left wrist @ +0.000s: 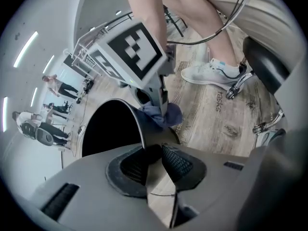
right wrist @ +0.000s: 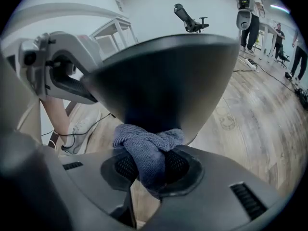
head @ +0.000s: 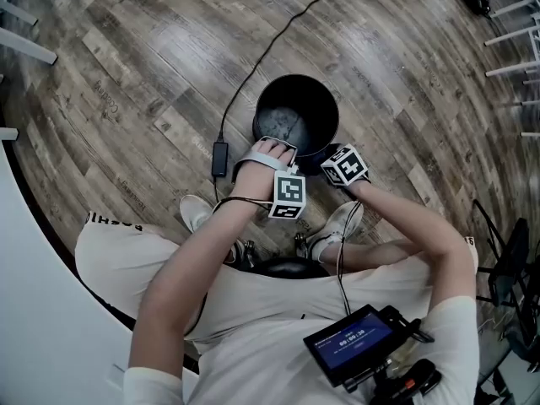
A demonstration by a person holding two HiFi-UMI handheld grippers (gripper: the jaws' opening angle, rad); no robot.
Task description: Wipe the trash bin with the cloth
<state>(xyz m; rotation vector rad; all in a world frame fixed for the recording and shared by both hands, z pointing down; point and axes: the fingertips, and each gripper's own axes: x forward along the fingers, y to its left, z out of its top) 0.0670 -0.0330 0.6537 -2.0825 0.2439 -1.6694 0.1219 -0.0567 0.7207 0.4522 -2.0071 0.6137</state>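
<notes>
A black round trash bin (head: 295, 116) stands on the wooden floor in front of the seated person. My left gripper (head: 278, 150) is at its near rim. In the left gripper view the jaws (left wrist: 153, 160) are closed on the thin rim wall of the bin (left wrist: 108, 129). My right gripper (head: 329, 154) is just right of it, low against the bin's outer side. It (right wrist: 147, 165) is shut on a bunched blue-grey cloth (right wrist: 144, 148), which presses on the dark wall of the bin (right wrist: 163, 81). From the left gripper view the cloth (left wrist: 166, 114) shows against the bin's outer wall.
A black cable with a power adapter (head: 219, 157) lies on the floor left of the bin. The person's shoes (head: 196, 212) (head: 342, 219) flank a dark stool (head: 287, 267). A white table edge (head: 34, 294) curves at the left. People (right wrist: 250, 13) stand far off.
</notes>
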